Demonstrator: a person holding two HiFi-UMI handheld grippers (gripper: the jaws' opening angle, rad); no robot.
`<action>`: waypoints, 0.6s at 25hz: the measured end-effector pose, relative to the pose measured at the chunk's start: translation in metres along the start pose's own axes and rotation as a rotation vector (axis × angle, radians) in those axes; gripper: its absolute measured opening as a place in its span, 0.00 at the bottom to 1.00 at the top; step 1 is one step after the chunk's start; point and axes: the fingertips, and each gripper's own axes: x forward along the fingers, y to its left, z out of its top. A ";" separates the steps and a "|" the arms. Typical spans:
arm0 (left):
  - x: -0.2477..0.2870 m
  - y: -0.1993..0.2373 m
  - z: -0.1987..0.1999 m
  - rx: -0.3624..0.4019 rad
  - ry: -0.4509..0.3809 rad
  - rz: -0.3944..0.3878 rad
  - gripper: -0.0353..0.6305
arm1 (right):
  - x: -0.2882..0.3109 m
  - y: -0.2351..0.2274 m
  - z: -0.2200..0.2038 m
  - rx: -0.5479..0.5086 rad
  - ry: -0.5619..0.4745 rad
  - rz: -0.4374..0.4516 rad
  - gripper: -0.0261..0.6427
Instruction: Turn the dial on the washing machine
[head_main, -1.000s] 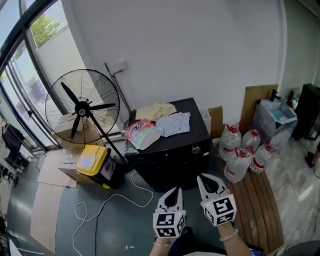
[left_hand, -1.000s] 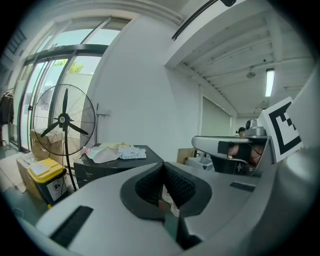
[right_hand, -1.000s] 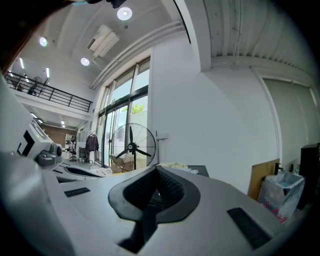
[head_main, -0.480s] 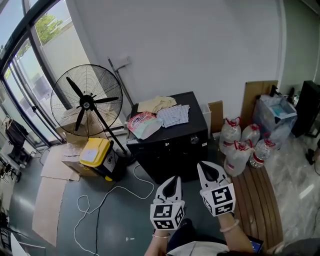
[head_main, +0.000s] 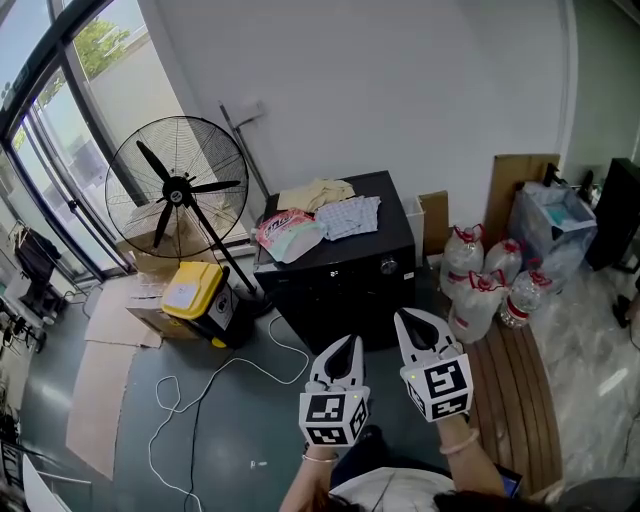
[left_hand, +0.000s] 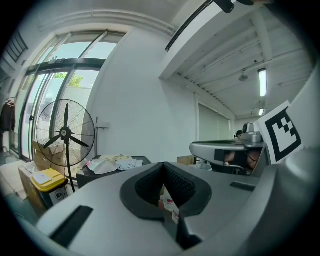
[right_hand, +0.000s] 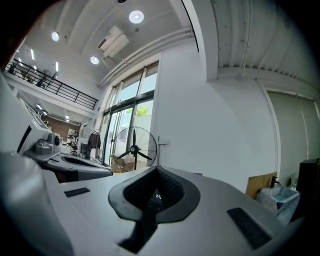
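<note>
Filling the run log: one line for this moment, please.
left gripper: shut, empty | right gripper: shut, empty | dial: untouched | washing machine: ahead

Blk washing machine, blue-checked cloth, yellow bin, blk fan, red-topped bottles.

The washing machine is a black, boxy unit standing upright on the floor with its back to the white wall. Its dial is a small round silvery knob on the front panel, near the upper right corner.
</note>
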 end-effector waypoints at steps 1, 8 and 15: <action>0.000 0.000 0.001 0.001 -0.002 0.002 0.08 | -0.001 0.000 -0.001 0.000 0.002 0.001 0.08; 0.002 -0.003 0.002 0.019 -0.004 -0.001 0.08 | -0.003 -0.001 -0.006 0.012 0.014 0.002 0.08; 0.003 -0.003 0.004 0.020 0.002 -0.006 0.08 | -0.004 -0.003 -0.007 0.016 0.027 -0.005 0.08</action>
